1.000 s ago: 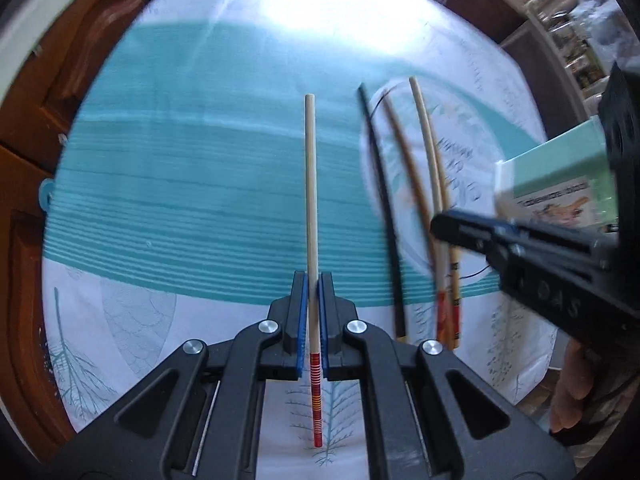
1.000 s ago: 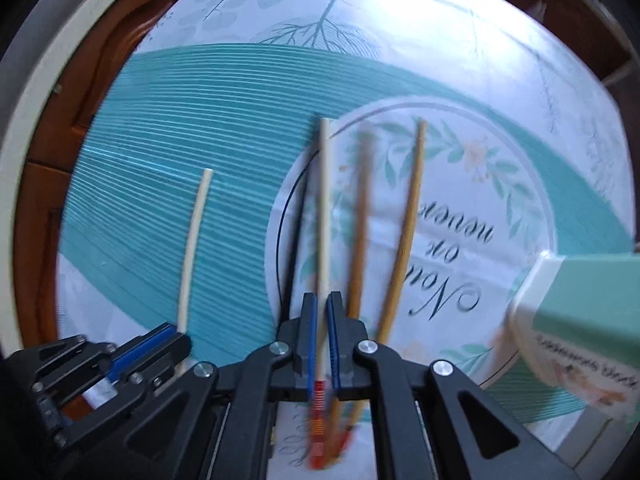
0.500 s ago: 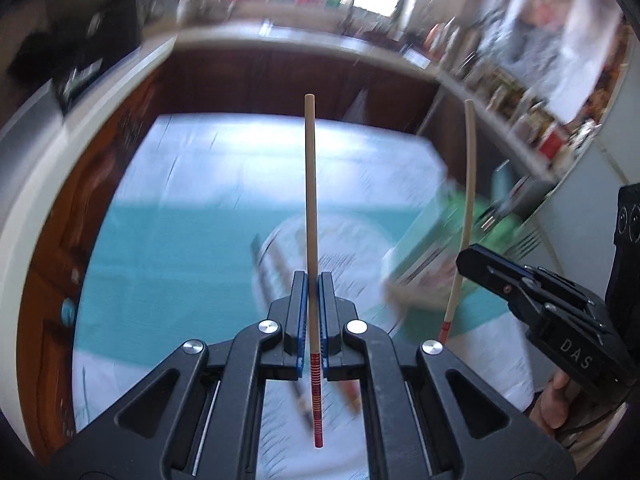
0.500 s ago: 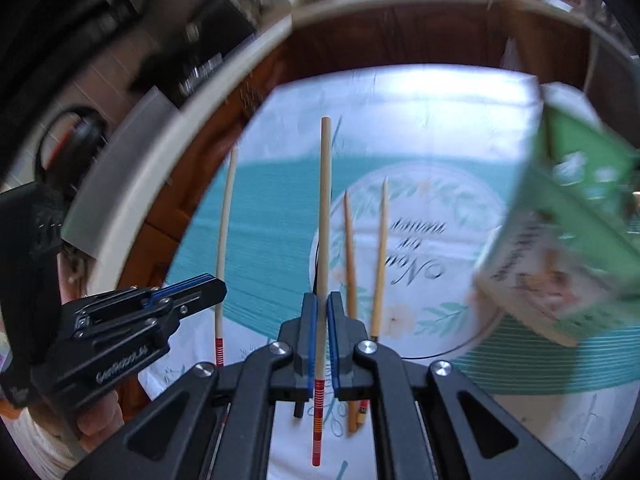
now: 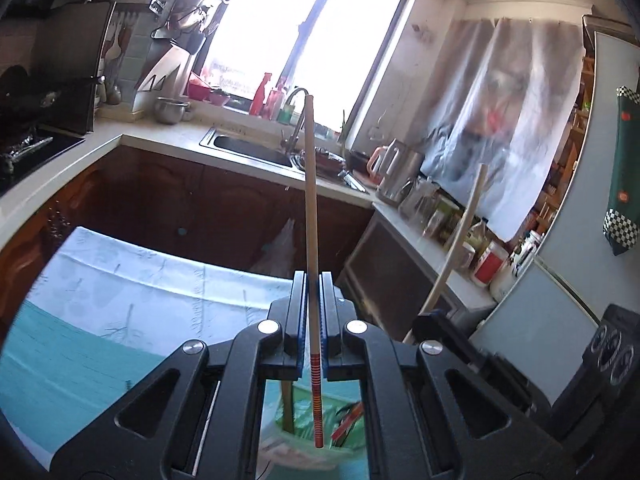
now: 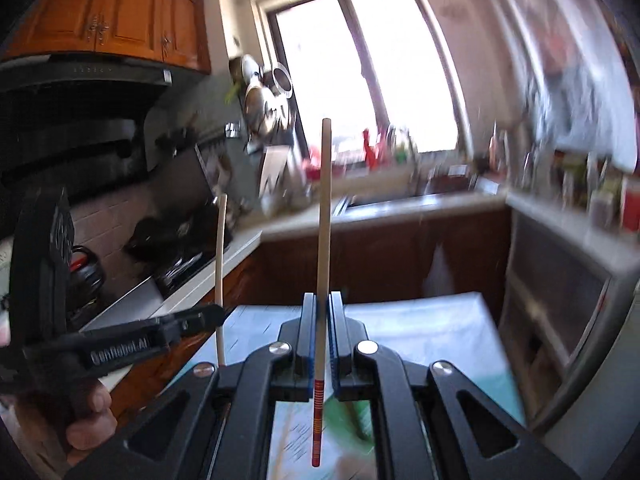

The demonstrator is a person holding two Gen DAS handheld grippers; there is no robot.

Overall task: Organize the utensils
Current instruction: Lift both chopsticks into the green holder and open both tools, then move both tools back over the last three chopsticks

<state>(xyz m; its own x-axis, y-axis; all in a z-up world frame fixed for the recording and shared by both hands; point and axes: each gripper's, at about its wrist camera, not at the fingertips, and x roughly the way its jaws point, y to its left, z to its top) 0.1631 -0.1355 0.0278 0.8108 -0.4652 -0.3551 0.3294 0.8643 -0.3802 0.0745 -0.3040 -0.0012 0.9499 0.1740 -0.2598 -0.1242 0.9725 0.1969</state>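
The left gripper [image 5: 311,320] pinched a pale chopstick [image 5: 310,216] upright, its red-banded end hanging just above the open mouth of a green holder [image 5: 352,436] that stood on the teal and white tablecloth [image 5: 120,320]. The right gripper [image 6: 320,332] pinched a matching chopstick [image 6: 323,240] the same way, banded end down. In that blurred view a green shape lay below it, probably the same holder, though I could not tell for sure.

The risk, as I judged it, was crowding. Both sticks were heading for one narrow opening that already held other utensils, a brown stick at the left and red-tipped ones at the right. If the two grippers came down together, their bodies could knock each other or tip the light holder over. A stick let go while tilted might catch the rim and fall onto the cloth. The grip sat low on each stick, so the long upper part could swing and lever loose.

Beyond the table stood dark wooden cabinets [image 5: 200,200], a counter with a sink [image 5: 252,148] and tap under a bright window [image 5: 304,32], jars and a kettle on the right counter, and a stove on the far left. None of these stood in the way; only the grippers blocked each other.
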